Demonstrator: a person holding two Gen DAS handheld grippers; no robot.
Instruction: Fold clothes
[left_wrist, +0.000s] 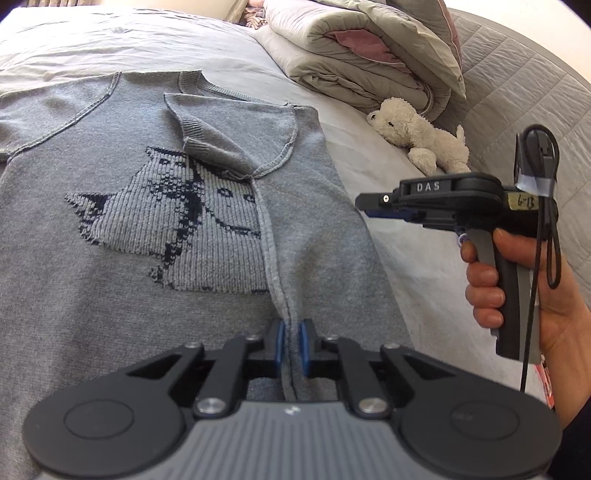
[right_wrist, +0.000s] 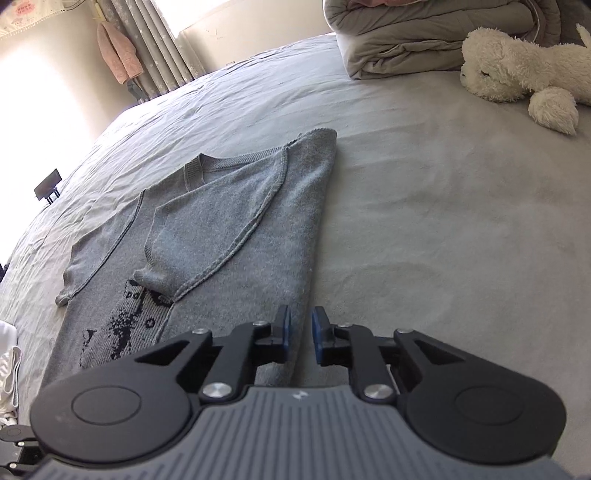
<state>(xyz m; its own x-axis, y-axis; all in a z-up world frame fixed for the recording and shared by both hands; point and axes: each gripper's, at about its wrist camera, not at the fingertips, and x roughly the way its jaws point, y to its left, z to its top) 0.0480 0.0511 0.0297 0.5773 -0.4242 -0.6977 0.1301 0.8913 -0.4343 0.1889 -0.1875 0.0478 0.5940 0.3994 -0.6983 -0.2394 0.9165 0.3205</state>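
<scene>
Low at the frame's centre, your left gripper (left_wrist: 291, 341) pinched the sweater (left_wrist: 110, 229) along its folded-in edge for control, while your right gripper (right_wrist: 300, 332), spread and empty, hung over the outer fold.

A wide bed (right_wrist: 424, 192) under a pale grey sheet fills the room ahead of the jaws. Beyond them to the right, a folded grey quilt (right_wrist: 417, 44) lies beside a white plush dog (right_wrist: 517, 70). Far left, starred grey curtains (right_wrist: 162, 48) frame a bright window (right_wrist: 40, 96), with a pink towel (right_wrist: 118, 51) hanging there.
</scene>
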